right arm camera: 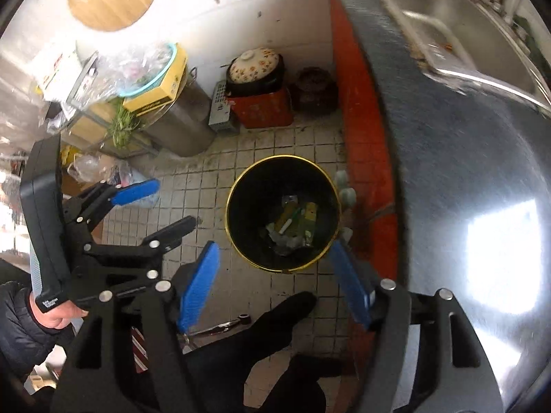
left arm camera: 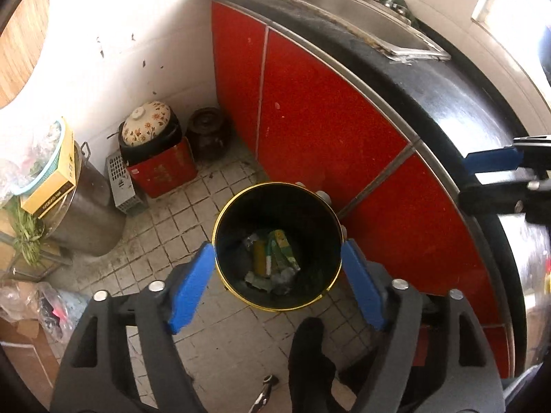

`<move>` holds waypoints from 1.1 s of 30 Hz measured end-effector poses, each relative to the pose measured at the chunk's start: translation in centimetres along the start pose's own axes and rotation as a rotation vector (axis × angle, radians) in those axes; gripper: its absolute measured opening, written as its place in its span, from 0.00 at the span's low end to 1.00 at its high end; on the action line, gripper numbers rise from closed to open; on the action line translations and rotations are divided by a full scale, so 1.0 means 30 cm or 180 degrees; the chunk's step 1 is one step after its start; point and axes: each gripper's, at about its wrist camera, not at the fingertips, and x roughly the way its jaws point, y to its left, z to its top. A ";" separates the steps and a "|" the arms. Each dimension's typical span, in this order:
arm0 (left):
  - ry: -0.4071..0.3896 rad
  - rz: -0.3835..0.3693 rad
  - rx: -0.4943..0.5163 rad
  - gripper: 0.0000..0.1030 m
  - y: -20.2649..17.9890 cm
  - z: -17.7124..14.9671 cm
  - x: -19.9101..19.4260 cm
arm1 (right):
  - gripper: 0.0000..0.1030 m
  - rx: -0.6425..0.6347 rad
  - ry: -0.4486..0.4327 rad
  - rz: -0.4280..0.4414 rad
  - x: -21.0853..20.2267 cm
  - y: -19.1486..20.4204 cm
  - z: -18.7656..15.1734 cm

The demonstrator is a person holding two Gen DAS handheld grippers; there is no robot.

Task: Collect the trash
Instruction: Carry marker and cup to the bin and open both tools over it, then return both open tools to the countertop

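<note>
A black trash bin (left arm camera: pixel 303 213) with a gold rim stands on the tiled floor against the red cabinet. Green and yellow wrappers and crumpled scraps (left arm camera: pixel 275 254) lie at its bottom. My left gripper (left arm camera: pixel 277 285) hangs above the bin's near rim, open, with nothing between its blue pads. In the right wrist view the same bin (right arm camera: pixel 261 186) and its trash (right arm camera: pixel 296 222) sit just past my right gripper (right arm camera: pixel 275 285), which is open and empty. The left gripper (right arm camera: pixel 175 203) shows at the left there, held by a hand (right arm camera: pixel 55 313). The right gripper (left arm camera: pixel 482 179) shows at the right edge of the left wrist view.
A black counter (left arm camera: pixel 430 79) with a steel sink (left arm camera: pixel 344 7) tops the red cabinet (left arm camera: pixel 327 120). In the corner are a flowered-lid pot (left arm camera: pixel 146 124) on a red box, a dark jar (left arm camera: pixel 208 134) and a steel pot (left arm camera: pixel 86 206). A dark shoe (left arm camera: pixel 310 344) is near the bin.
</note>
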 end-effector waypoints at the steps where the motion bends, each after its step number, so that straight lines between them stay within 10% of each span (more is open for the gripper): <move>1: -0.0001 0.0010 0.0040 0.75 -0.011 0.001 -0.010 | 0.66 0.0060 -0.0049 -0.0028 -0.028 -0.020 -0.017; 8: -0.0171 -0.0127 0.0479 0.89 -0.255 0.066 -0.139 | 0.70 0.0679 -0.0597 -0.0335 -0.314 -0.220 -0.209; 17: -0.0156 -0.1136 0.1606 0.89 -0.953 0.158 -0.220 | 0.71 0.1869 -0.1326 -0.1158 -0.778 -0.543 -0.726; 25: -0.0203 -0.1833 0.2847 0.89 -1.542 0.012 -0.343 | 0.71 0.2920 -0.1566 -0.1756 -0.992 -0.688 -1.290; 33: -0.0162 -0.1968 0.3446 0.89 -1.762 -0.136 -0.370 | 0.71 0.3399 -0.1542 -0.1875 -1.031 -0.749 -1.625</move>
